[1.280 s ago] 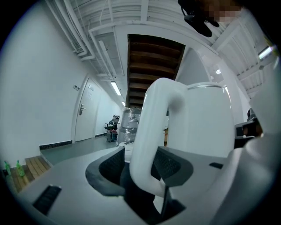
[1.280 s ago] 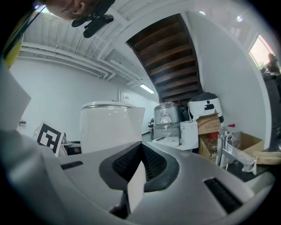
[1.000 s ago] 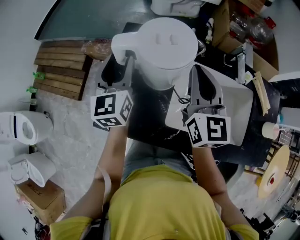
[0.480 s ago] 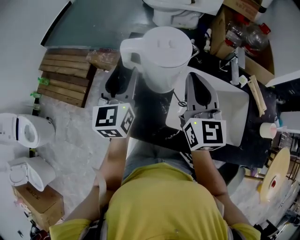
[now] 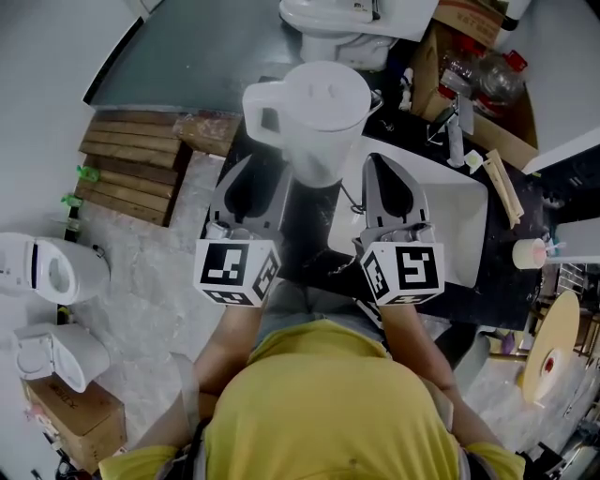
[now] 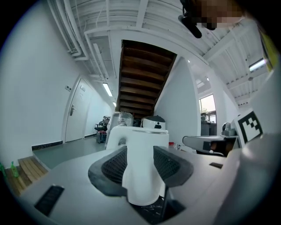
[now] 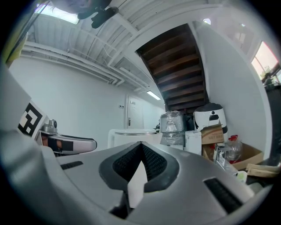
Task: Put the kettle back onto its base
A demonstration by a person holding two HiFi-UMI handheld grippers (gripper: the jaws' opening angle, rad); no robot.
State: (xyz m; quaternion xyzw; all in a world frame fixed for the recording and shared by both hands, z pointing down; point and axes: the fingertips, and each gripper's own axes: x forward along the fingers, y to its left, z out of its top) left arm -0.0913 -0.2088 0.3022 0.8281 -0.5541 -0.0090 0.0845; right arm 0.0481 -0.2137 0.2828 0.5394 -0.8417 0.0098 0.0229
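The white kettle (image 5: 314,117) stands upright on the dark table (image 5: 309,258), its handle (image 5: 262,117) turned left; whatever is under it is hidden. My left gripper (image 5: 255,178) sits just short of the kettle, open, with nothing between its jaws. In the left gripper view the kettle (image 6: 142,165) shows through the gap of the left gripper (image 6: 139,165). My right gripper (image 5: 392,183) hangs to the kettle's right over a white tray (image 5: 464,234). In the right gripper view the right gripper (image 7: 141,151) is shut, its tips meeting, empty.
A cardboard box with bottles (image 5: 478,80) stands at the table's far right corner, with a white appliance (image 5: 342,23) behind the kettle. On the floor at left lie a wooden pallet (image 5: 131,155) and white cookers (image 5: 52,267). A small white roll (image 5: 528,253) sits at right.
Both grippers have drawn back toward the person. The left gripper has come off the kettle's handle, and the kettle now stands by itself, farther from the camera.
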